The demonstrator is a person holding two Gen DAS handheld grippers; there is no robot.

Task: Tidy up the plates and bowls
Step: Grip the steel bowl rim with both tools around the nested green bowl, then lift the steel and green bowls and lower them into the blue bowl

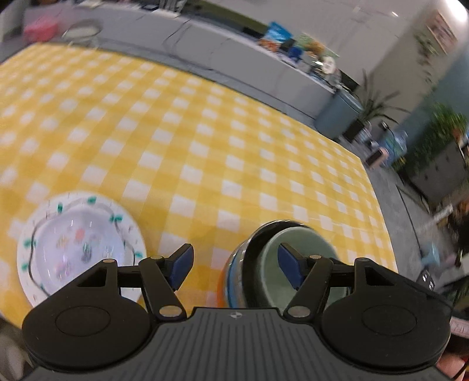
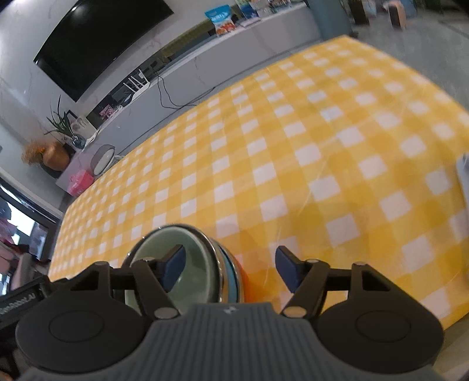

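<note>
No text can be read with certainty. The blue snack bag (image 2: 223, 20) on the far counter, well beyond the right tool, carries white lettering too small to make out. A black part (image 2: 17, 302) just left of that tool bears blurred, illegible letters.

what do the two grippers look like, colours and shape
Both match: the left gripper and right gripper have a grey ribbed body with a small round emblem, two black round discs at the sides, and black linkage arms with silver pivot pins. The fingers end in dark blue pads. No cables or sleeves show.
</note>
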